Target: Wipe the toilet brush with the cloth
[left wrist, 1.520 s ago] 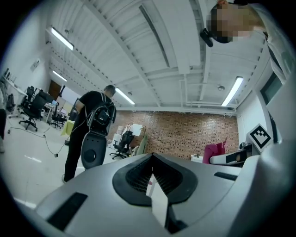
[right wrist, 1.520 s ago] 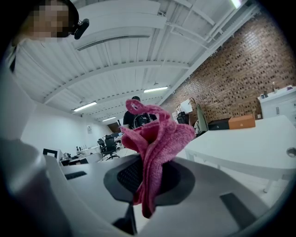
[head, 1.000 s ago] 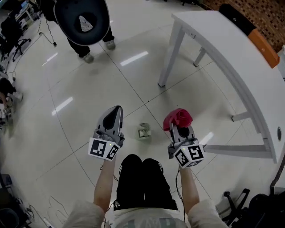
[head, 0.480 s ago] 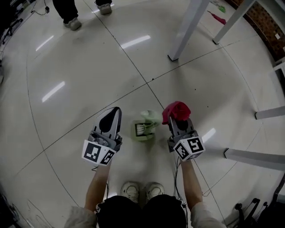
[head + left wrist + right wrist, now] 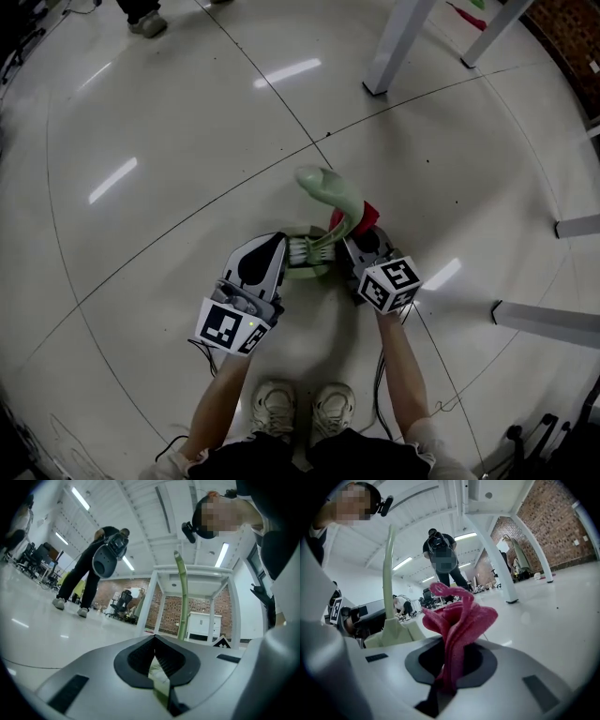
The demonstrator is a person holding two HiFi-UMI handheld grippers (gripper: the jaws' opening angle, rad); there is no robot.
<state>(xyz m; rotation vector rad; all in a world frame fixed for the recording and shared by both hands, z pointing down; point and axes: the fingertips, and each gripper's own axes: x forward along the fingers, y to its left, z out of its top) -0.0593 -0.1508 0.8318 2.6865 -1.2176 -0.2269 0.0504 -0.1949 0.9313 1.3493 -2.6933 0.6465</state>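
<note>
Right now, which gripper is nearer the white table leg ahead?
Right. The right gripper, shut on the red cloth, sits below the table leg; the left gripper lies further left, beyond the toilet brush.

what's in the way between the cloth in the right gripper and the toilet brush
Nothing visible. The red cloth, clamped in the right gripper, is right beside the handle of the toilet brush. Only the holder, where the brush's lower end sits, would block wiping that end.
</note>
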